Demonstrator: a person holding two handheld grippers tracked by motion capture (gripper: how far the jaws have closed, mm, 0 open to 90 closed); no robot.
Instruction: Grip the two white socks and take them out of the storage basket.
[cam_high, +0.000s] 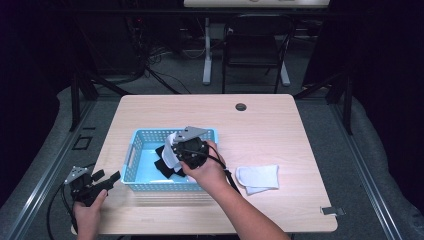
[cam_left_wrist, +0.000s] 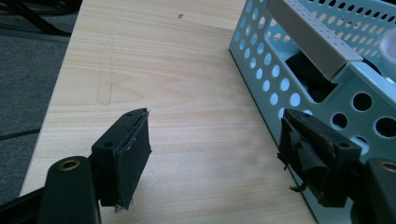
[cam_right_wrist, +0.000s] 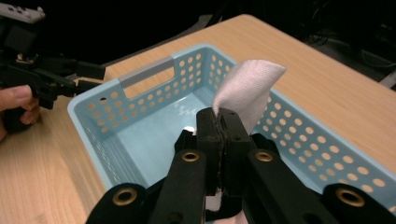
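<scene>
Am gripping white sock (cam_right_wrist: 246, 91) with right hand-held gripper (cam_right_wrist: 220, 122) over basket (cam_right_wrist: 140, 74); left hand-held gripper (cam_left_wrist: 215, 140) resting released on bench (cam_left_wrist: 177, 70).

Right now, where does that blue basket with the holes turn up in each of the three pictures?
High view: the blue basket sits left of centre on the table.
Left gripper view: its handle end is at the upper right, beside the right-hand jaw.
Right gripper view: it spreads across the middle, behind the shut jaws.
Shared landmark: the basket's grey handle.

Lab: dark curtains, floor cables (cam_high: 150, 70), bare wooden table (cam_high: 270, 125).
</scene>
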